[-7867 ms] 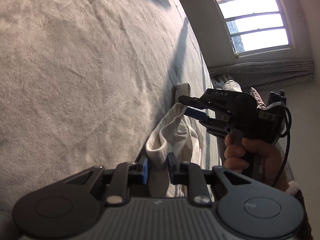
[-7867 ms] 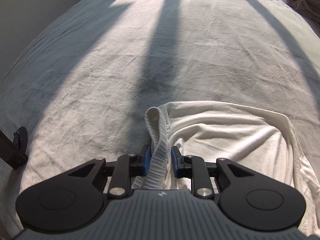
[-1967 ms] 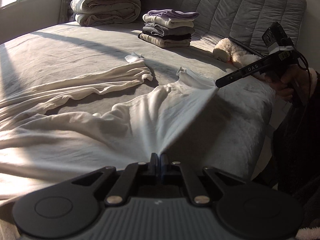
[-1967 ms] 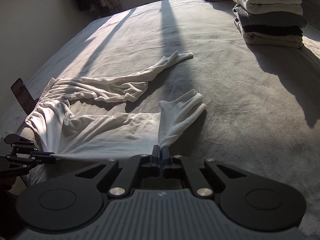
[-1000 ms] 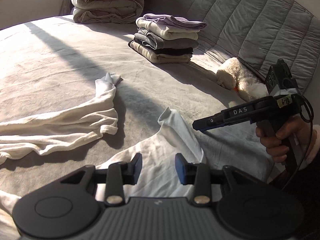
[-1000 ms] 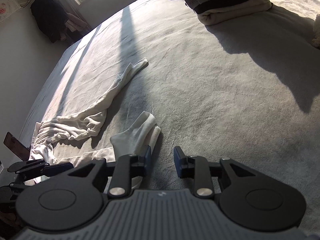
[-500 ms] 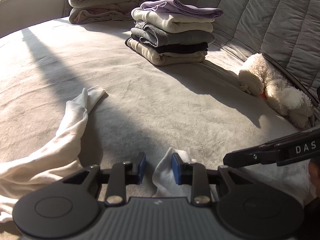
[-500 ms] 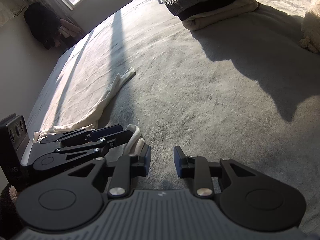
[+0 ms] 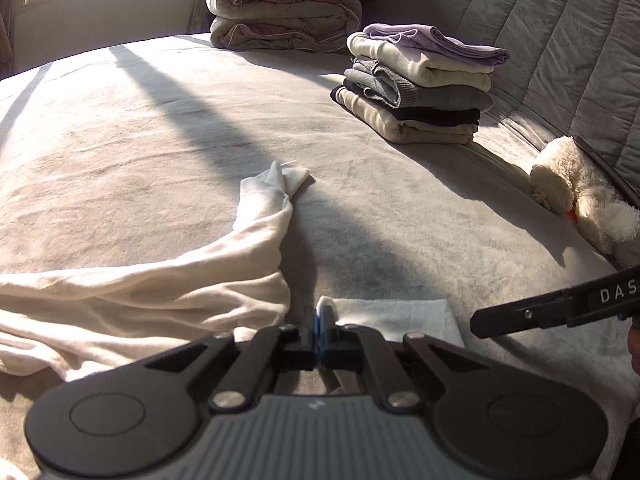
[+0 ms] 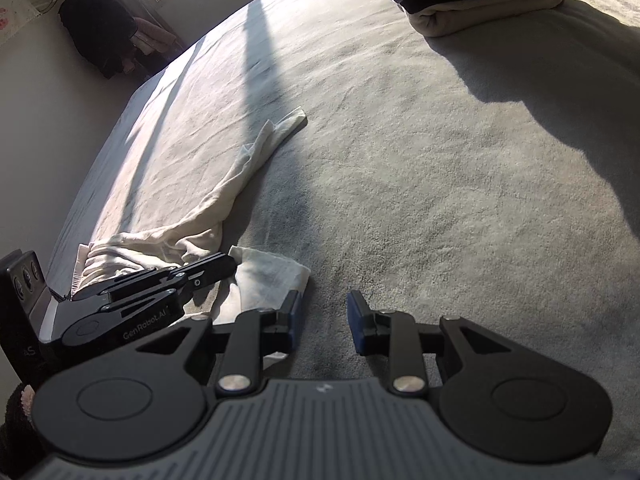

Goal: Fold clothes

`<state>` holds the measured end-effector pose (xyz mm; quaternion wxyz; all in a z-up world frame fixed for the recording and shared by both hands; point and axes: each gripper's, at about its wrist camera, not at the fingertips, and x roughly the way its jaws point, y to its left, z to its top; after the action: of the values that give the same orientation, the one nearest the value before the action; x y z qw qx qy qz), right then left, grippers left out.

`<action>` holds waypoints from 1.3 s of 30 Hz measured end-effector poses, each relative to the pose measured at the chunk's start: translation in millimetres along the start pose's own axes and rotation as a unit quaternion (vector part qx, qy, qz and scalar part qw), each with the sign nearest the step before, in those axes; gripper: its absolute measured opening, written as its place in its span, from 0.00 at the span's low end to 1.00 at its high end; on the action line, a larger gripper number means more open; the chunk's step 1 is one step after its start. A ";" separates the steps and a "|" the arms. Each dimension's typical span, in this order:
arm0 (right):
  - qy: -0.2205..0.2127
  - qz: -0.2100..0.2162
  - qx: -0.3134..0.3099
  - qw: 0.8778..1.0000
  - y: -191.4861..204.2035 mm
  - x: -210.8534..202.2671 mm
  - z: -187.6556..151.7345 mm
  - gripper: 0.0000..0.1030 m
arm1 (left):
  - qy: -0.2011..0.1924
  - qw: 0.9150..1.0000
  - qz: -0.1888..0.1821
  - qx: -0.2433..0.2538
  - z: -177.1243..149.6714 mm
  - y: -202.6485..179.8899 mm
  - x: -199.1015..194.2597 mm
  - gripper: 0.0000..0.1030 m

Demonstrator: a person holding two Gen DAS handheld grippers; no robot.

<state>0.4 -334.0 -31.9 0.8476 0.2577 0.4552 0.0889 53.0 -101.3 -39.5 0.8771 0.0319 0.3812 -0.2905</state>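
Since a second ago the left claw (image 9: 319, 326) has dropped onto the near cuff and its jaws have just been closing, so now it's pinched tight on the cuff's left corner, with the cream long-sleeve top (image 9: 168, 292) no longer stretched between the two claws. The right claw (image 10: 323, 316) sits just beside that cuff with its jaws partly apart and nothing between them, only bed. The top lies crumpled on the grey bed (image 9: 400, 200), its other sleeve (image 10: 256, 148) stretched out toward the sunny stripe. Further back there's a stack of folded clothes (image 9: 420, 92), a rolled duvet (image 9: 284, 12) and a plush toy (image 9: 580, 196) by the quilted headboard
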 end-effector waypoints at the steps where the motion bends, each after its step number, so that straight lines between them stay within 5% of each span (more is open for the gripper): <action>1: 0.001 0.002 0.004 1.000 0.7 2.4 0.4 0.31 | 0.001 1.000 0.003 0.000 -0.6 1.9 -1.5 0.01; 9: -0.002 0.013 0.028 1.000 5.9 15.8 5.3 0.32 | 0.006 1.000 0.016 -0.004 -4.5 14.5 -8.2 0.01; 13: -0.012 0.017 -0.037 0.999 22.4 29.1 5.5 0.32 | 0.007 1.000 0.015 -0.010 -4.7 15.8 -6.9 0.01; 15: -0.026 -0.001 -0.091 0.996 30.5 38.6 0.6 0.26 | 0.007 1.000 0.017 -0.008 -4.3 14.8 -5.8 0.01; 17: -0.045 -0.022 -0.123 0.991 34.1 40.9 -5.1 0.03 | 0.007 1.000 0.018 -0.006 -3.7 13.4 -5.1 0.01; 18: -0.050 -0.023 -0.128 0.990 33.6 40.3 -6.5 0.01 | 0.004 1.000 0.019 -0.004 -3.0 12.0 -5.3 0.01; 26: -0.106 -0.019 -0.122 0.987 16.9 -6.8 -23.9 0.00 | -0.023 1.000 0.008 0.017 7.3 -14.1 -7.3 0.01; 39: -0.174 -0.055 -0.120 0.976 -1.9 -95.3 -76.5 0.00 | -0.048 0.992 -0.043 0.107 19.2 -119.7 0.6 0.01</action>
<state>-116.6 -345.2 1.7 0.9421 0.1403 0.3005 0.0501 1.8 -206.1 -6.6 0.8726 0.0946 0.3063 -0.3685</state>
